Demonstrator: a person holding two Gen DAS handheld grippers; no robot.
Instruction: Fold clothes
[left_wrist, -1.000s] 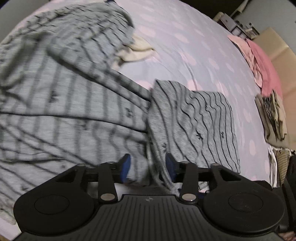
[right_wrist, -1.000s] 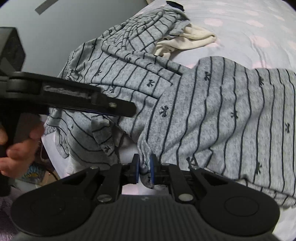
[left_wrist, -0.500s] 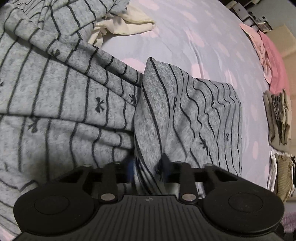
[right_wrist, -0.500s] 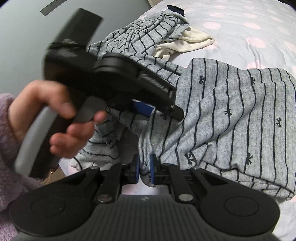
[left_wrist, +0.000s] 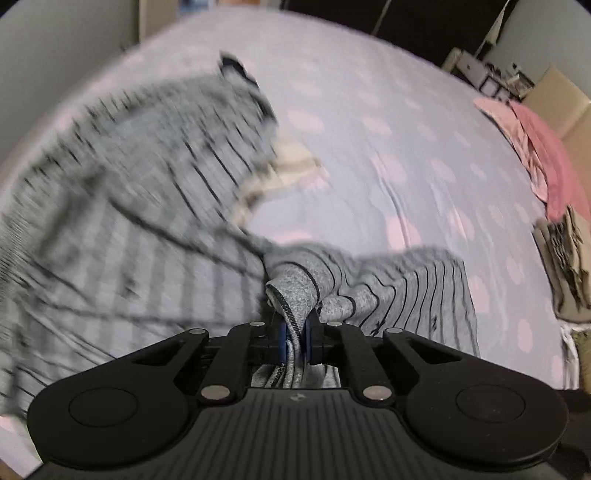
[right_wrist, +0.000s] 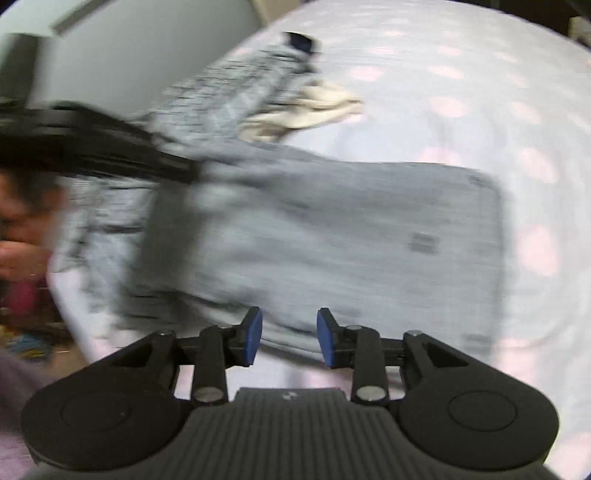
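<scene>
The left gripper (left_wrist: 294, 338) is pinching the soft, limp striped garment's (left_wrist: 399, 291) bunched edge, while the right gripper (right_wrist: 289, 338), jaws just opening, is hovering empty before its near hem.

Grey black-striped garment (left_wrist: 402, 291) lies partly folded on the bed, one fold lifted.

left wrist: close, steeply down | right wrist: same | shared: striped garment (left_wrist: 406, 288), bedsheet (left_wrist: 369, 92)

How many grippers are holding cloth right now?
1. The left gripper is shut on the striped garment; the right gripper is open above it, holding nothing.
</scene>
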